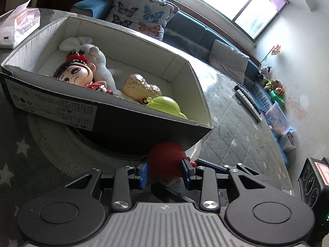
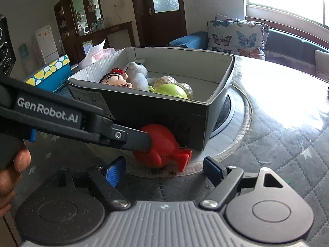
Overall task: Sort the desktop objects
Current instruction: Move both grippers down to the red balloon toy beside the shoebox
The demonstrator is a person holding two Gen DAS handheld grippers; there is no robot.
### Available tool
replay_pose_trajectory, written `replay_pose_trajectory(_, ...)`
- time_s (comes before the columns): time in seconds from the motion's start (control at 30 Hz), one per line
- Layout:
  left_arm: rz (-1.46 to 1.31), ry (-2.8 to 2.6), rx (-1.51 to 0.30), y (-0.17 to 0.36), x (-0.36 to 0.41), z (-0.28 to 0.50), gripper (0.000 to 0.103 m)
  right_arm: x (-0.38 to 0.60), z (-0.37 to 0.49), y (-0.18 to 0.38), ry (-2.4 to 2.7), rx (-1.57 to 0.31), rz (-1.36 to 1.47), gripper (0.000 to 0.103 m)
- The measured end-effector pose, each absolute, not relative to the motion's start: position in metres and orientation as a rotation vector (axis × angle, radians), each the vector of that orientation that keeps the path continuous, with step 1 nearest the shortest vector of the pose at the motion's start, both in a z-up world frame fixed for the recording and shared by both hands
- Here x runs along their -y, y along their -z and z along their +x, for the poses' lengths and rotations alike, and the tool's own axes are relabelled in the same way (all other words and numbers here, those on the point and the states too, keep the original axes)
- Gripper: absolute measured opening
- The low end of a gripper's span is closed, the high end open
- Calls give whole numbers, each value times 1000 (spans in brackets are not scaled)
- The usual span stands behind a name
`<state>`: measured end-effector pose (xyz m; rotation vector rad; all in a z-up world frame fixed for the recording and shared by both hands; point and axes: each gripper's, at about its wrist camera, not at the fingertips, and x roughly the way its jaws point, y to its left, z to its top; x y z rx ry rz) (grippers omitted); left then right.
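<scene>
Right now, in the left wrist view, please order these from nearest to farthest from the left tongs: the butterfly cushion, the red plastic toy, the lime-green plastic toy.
1. Red plastic toy: gripped between the left tongs.
2. Lime-green plastic toy: inside the black cardboard box, at its near right corner.
3. Butterfly cushion: on the sofa behind the box.

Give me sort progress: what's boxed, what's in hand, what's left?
Boxed: doll, white plush, peanut toy, green toy lie in the cardboard box. In hand: left gripper clamps the red toy outside the box. Left: dropping it in. Right gripper open, empty.
</scene>
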<state>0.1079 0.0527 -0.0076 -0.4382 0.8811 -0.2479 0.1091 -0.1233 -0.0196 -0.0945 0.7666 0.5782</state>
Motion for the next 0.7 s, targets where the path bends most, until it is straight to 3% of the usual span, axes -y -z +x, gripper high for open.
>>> replay_pose_trajectory(0.23, -422, 262, -880, 9, -49, 105, 36, 122, 110, 19, -574, -765, -104, 81)
replay_pose_trajectory(0.47, -407, 285, -882, 9, -44, 103, 36, 125, 109, 17, -583, -769, -100, 64)
replay_pose_trajectory(0.7, -400, 324, -899, 10, -34, 97, 36, 135, 101, 16, -567, -776, -111, 58)
